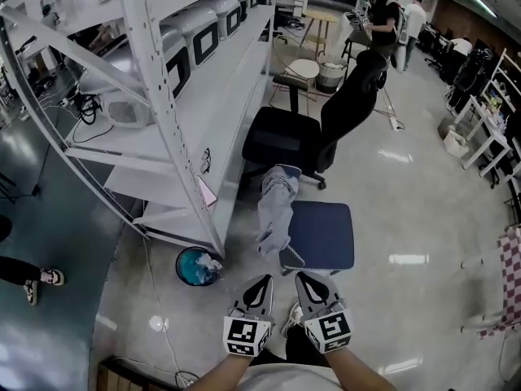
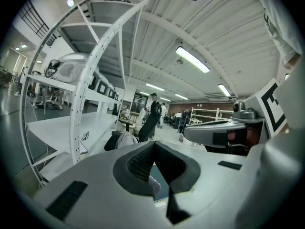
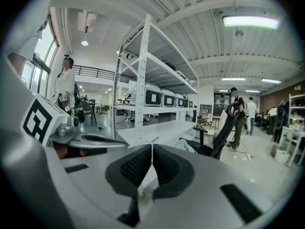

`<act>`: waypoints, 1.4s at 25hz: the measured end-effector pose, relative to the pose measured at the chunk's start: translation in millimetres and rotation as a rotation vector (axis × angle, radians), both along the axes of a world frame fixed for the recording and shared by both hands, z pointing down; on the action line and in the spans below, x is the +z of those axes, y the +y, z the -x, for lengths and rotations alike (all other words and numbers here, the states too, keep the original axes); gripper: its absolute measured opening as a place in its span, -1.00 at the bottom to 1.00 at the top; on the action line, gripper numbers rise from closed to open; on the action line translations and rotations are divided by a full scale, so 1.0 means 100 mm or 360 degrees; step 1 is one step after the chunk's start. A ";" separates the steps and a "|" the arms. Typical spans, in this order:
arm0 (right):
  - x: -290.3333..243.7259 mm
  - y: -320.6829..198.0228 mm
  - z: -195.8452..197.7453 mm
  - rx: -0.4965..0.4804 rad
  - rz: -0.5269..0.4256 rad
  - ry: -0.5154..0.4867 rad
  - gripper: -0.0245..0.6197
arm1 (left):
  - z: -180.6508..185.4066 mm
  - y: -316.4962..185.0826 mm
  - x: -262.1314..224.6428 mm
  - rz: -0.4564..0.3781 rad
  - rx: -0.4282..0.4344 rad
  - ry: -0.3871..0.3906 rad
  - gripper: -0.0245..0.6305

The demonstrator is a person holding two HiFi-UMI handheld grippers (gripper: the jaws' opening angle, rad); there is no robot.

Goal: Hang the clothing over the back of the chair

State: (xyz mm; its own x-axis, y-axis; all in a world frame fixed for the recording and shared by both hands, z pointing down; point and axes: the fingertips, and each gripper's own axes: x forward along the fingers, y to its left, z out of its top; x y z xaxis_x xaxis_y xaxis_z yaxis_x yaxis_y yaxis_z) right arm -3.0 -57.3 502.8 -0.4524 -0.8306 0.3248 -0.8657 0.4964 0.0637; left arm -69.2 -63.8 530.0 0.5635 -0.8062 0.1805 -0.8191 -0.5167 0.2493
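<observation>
Spreading wide, a glossy pale floor point(image 1: 391, 186) carries a tall white shelving rack point(image 1: 203, 120) on the left and a black office chair point(image 1: 326, 125) beyond. The grey clothing point(image 1: 275, 210) hangs over the left edge of a blue seat point(image 1: 326, 236), ahead of and apart from the left gripper point(image 1: 262, 282) and right gripper point(image 1: 306, 278), both with jaws together and empty.

White shelving rack point(image 1: 220, 112) carries boxy white machines point(image 1: 195, 35). Teal bin point(image 1: 181, 263) stands on the floor beside the rack's near corner post.
</observation>
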 end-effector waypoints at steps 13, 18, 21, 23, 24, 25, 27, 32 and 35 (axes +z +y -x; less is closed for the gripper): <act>-0.20 0.30 0.11 -0.0241 -0.0047 -0.0106 -0.87 | -0.04 0.25 -0.33 -0.0073 -0.0093 -0.0093 -0.90; -0.28 0.29 0.02 -0.0282 -0.0085 -0.0129 -0.87 | -0.20 0.31 -0.40 -0.0084 -0.0129 -0.0099 -0.90; -0.27 0.32 -0.05 -0.0292 -0.0078 -0.0133 -0.87 | -0.29 0.36 -0.40 -0.0088 -0.0122 -0.0116 -0.90; -0.26 0.33 -0.08 -0.0299 -0.0076 -0.0138 -0.87 | -0.32 0.36 -0.42 -0.0094 -0.0125 -0.0128 -0.90; -0.26 0.33 -0.10 -0.0301 -0.0078 -0.0139 -0.87 | -0.34 0.35 -0.43 -0.0098 -0.0125 -0.0134 -0.90; -0.26 0.33 -0.12 -0.0302 -0.0080 -0.0141 -0.87 | -0.36 0.35 -0.44 -0.0101 -0.0124 -0.0138 -0.90; -0.27 0.32 -0.15 -0.0308 -0.0081 -0.0150 -0.87 | -0.40 0.34 -0.45 -0.0100 -0.0119 -0.0144 -0.90; -0.29 0.29 -0.20 -0.0307 -0.0089 -0.0169 -0.87 | -0.47 0.31 -0.48 -0.0110 -0.0099 -0.0144 -0.90; -0.30 0.28 -0.19 -0.0306 -0.0090 -0.0175 -0.87 | -0.46 0.30 -0.48 -0.0110 -0.0099 -0.0146 -0.90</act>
State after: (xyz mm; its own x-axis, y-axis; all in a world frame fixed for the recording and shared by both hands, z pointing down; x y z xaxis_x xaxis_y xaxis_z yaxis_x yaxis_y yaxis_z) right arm 15.5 -29.3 472.5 -0.6343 -0.7411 0.2201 -0.7587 0.6514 0.0063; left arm -23.7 -34.2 482.5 0.4958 -0.8513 0.1717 -0.8677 -0.4777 0.1373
